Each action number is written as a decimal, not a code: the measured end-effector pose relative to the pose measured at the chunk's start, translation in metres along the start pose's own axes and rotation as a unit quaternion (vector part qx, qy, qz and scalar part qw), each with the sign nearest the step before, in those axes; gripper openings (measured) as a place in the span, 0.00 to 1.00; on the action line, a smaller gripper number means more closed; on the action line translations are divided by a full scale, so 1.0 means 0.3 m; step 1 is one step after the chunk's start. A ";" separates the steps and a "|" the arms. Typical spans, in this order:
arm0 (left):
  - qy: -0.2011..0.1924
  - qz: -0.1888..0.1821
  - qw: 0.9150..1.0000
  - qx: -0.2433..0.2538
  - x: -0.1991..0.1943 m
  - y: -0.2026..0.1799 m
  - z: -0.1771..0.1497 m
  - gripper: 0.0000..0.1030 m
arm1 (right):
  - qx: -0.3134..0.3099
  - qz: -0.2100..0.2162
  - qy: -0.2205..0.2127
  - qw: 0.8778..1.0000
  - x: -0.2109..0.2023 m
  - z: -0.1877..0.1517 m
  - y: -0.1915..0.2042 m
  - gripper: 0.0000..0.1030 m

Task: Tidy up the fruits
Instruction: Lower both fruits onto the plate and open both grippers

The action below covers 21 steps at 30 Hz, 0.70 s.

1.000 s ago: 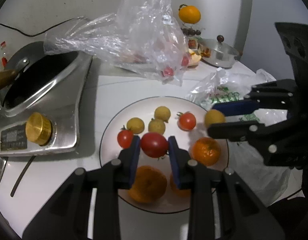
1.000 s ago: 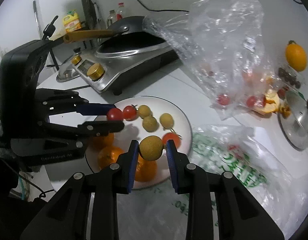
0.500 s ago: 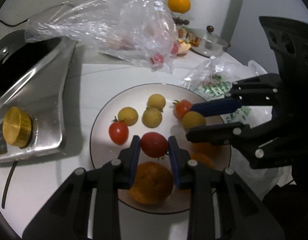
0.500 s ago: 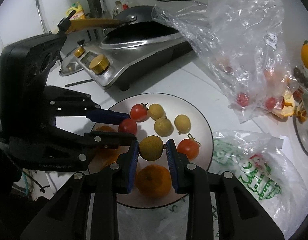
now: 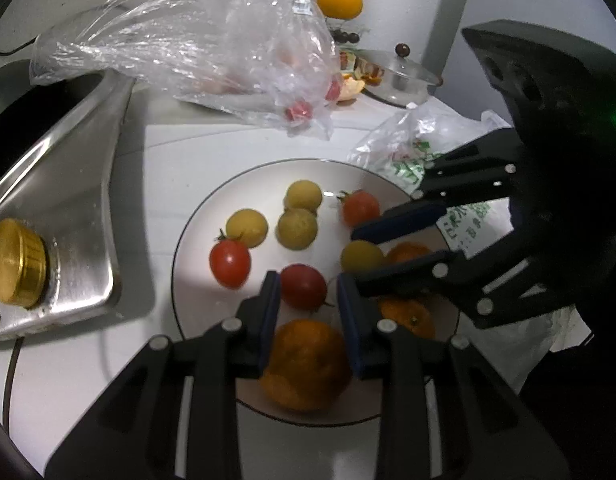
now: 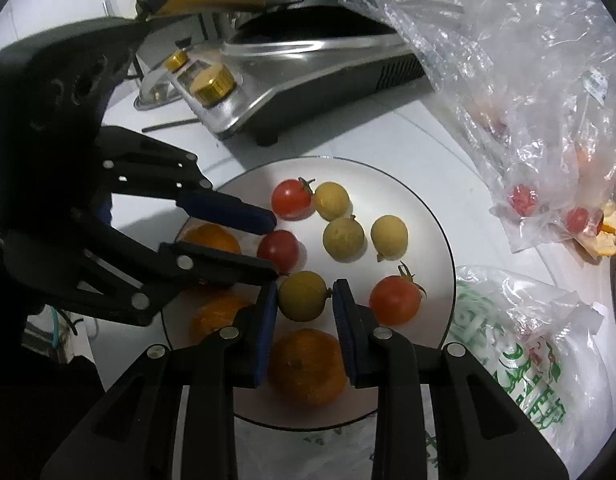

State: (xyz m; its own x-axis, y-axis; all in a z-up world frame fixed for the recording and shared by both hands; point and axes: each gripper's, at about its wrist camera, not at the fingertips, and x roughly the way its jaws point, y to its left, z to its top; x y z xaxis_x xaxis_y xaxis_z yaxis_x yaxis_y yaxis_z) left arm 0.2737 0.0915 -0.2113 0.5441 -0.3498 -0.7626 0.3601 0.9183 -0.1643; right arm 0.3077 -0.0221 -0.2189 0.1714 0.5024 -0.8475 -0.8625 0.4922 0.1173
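A white plate [image 5: 263, 188] [image 6: 412, 188] with a dark rim holds several yellow round fruits, red tomatoes and oranges. My left gripper [image 5: 303, 294] [image 6: 272, 246] is shut on a dark red tomato [image 5: 303, 286] [image 6: 278, 249], low over the plate's middle. My right gripper [image 6: 303, 298] [image 5: 364, 254] is shut on a yellow round fruit [image 6: 303, 295] [image 5: 362, 256], just beside the left one, above the plate. An orange [image 5: 305, 364] lies under the left fingers, another orange [image 6: 307, 366] under the right ones.
A steel cooker [image 5: 67, 184] [image 6: 308, 60] with gold knobs and a dark pan stands left of the plate. A clear bag [image 5: 211, 52] [image 6: 528, 80] with tomatoes lies behind. A white green-printed bag [image 6: 520, 340] borders the plate. A glass lid [image 5: 396, 76] and an orange [image 5: 340, 2] stand at the back.
Both grippers have come down closer to the plate, each still holding its fruit. The right gripper has moved in over the plate until its fruit is next to the left gripper's tomato.
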 end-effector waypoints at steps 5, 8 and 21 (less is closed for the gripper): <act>-0.001 0.000 1.000 -0.003 0.000 0.000 -0.003 0.30 | -0.003 -0.001 0.004 1.000 0.017 0.013 -0.006 0.30; -0.003 0.005 1.000 0.001 -0.006 -0.008 -0.001 0.30 | -0.003 -0.007 0.011 1.000 0.022 0.015 -0.010 0.30; -0.002 0.014 1.000 0.004 -0.007 -0.013 -0.003 0.30 | 0.007 -0.012 0.011 1.000 0.034 0.018 -0.021 0.35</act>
State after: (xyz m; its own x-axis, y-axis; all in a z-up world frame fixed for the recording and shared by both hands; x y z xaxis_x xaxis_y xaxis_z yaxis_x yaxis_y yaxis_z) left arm 0.2703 0.0887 -0.2096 0.5567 -0.3255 -0.7643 0.3511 0.9260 -0.1386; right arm 0.3175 -0.0161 -0.2255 0.1812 0.4746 -0.8613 -0.8511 0.5145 0.1044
